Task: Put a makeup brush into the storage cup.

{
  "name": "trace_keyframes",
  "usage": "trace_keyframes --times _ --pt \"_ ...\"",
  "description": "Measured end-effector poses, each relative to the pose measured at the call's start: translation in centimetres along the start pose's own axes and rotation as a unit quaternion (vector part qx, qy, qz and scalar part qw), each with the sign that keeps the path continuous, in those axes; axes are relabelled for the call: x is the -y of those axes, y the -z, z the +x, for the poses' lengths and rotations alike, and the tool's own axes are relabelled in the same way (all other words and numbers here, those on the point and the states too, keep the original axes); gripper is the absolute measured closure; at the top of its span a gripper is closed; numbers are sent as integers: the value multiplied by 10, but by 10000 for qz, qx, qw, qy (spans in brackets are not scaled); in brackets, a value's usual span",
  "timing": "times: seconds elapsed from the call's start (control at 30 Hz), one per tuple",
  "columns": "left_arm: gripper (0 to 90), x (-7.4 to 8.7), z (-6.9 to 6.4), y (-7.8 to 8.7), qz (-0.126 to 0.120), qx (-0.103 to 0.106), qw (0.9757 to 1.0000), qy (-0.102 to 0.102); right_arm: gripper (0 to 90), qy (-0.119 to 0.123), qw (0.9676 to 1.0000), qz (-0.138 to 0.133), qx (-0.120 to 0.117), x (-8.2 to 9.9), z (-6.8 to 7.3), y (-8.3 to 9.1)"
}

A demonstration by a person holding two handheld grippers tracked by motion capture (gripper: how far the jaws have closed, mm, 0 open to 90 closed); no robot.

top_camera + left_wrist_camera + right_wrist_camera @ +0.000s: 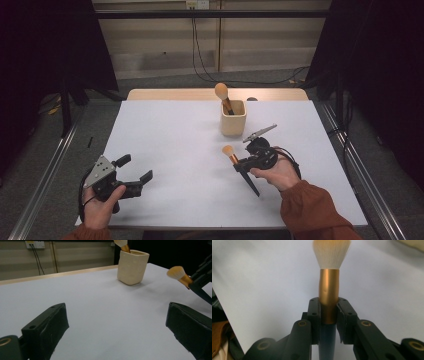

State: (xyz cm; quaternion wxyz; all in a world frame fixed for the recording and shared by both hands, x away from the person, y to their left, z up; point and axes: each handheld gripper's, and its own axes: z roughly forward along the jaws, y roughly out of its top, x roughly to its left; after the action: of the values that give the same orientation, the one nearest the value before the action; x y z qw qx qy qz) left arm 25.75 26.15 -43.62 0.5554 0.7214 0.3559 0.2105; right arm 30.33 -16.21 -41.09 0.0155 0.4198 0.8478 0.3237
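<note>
brush (329, 290) is sitting clamped in the right gripper (328, 312), its gold ferrule pinched between the two black pads and its dark handle running back down between the jaws. pale bristles are fanning out just beyond the jaw tips, above the white table (262, 277). seen from the high view, the right gripper (239, 162) is carrying the brush tilted, bristle end up and to the left, handle tip pointing down toward the tabletop, clear of the surface. a person's hand in a rust sleeve is wrapping the gripper body from below.

the left gripper (117, 322) is resting with its jaws standing wide apart and nothing between them, bare white table lying in the gap. ahead of those jaws and to the right, a cream cup (132, 266) is standing upright on the table, well apart from both pads, with a second brush (122, 244) leaning inside it, bristles up. in the high view the cup (233, 120) is standing just beyond the right gripper.
</note>
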Motion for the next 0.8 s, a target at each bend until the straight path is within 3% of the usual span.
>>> trace_keyframes --times 0.37,0.6,0.8 --pt "39 0 0 0 16 -1 10000 -29 749 26 9952 -976 -45 6 0 8" --pt "39 0 0 0 12 3 10000 -16 750 -19 9895 -1444 -11 11 -1 11" --pt "39 0 0 0 16 22 10000 -24 750 141 9830 -1815 -219 14 -3 10"
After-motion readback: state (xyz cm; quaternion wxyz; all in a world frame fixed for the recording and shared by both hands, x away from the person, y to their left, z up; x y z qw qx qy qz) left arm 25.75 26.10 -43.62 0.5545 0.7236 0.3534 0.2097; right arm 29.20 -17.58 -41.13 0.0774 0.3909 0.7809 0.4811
